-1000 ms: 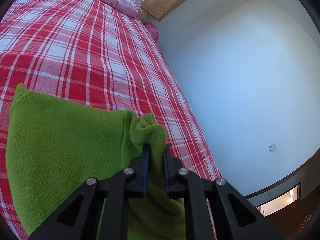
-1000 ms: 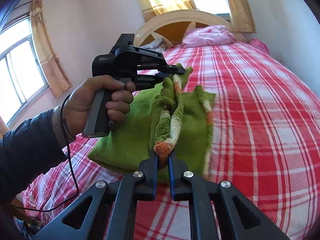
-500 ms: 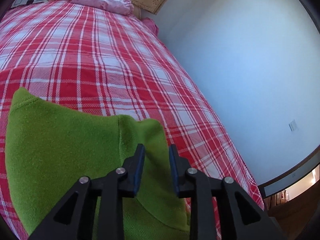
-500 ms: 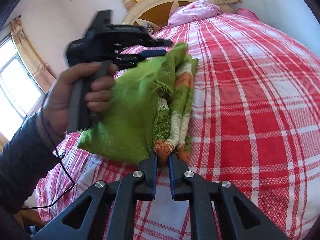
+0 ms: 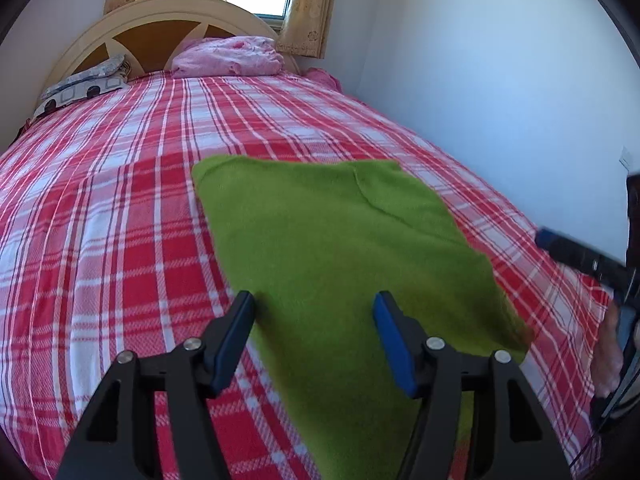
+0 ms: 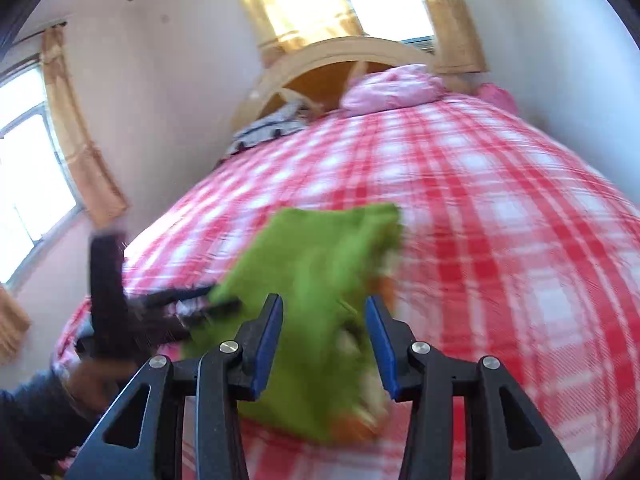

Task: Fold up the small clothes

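Through my left wrist camera I am looking down the bed (image 5: pixel 120 208), its red and white plaid sheet filling most of the frame. My left gripper (image 5: pixel 314 322) is sitting at the bottom centre with its jaws spreading wider, and nothing is pressing against the blue pads; the green knitted garment (image 5: pixel 336 248) is lying flat on the sheet behind and between them, running from the middle of the frame to the lower right. At the top, a pink pillow (image 5: pixel 230 56) is leaning against the curved headboard (image 5: pixel 160 20), and a patterned grey cushion (image 5: pixel 80 88) is resting at the upper left. My right gripper (image 5: pixel 576 256) is poking in from the right edge. Through my right wrist camera everything is smearing with motion. My right gripper (image 6: pixel 324 336) is at the bottom centre, its jaws parting, and the green knitted garment (image 6: pixel 312 280) is bunching in the gap with orange and white stripes showing at its lower edge; I am seeing daylight between pads and cloth. My left gripper (image 6: pixel 192 300), dark and blurred, is reaching toward the garment's left edge from the lower left.
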A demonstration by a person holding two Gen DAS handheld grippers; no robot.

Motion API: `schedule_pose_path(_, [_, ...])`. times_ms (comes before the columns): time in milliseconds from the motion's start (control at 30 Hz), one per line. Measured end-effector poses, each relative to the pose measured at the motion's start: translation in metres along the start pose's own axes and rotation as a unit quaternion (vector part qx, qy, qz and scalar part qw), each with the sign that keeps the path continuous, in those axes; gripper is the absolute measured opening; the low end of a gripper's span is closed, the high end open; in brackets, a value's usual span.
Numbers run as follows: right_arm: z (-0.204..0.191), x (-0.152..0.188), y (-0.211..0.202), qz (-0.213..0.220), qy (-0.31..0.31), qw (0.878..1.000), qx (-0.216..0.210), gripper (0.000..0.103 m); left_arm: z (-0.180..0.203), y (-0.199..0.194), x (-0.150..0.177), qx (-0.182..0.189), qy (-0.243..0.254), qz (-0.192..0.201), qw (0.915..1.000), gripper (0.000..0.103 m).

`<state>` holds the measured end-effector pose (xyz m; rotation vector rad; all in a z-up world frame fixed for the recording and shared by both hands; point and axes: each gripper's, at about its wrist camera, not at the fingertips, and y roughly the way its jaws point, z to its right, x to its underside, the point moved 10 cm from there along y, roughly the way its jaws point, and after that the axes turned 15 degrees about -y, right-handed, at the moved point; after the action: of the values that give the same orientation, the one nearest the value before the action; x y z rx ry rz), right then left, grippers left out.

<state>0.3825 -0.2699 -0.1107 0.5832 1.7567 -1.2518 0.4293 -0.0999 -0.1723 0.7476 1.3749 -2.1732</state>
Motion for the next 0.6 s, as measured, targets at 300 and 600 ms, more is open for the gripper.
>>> schedule_pose_path(300, [0.020, 0.022, 0.104, -0.110, 0.024, 0.994, -0.014, 0.041, -0.005, 0.012, 0.017, -0.010, 0.000, -0.004, 0.9999, 0.084])
schedule_pose_path(600, [0.019, 0.033, 0.095, -0.086, 0.017, 0.996, 0.006, 0.042, -0.025, 0.012, -0.039, -0.050, -0.011, 0.038, 0.9980, 0.092])
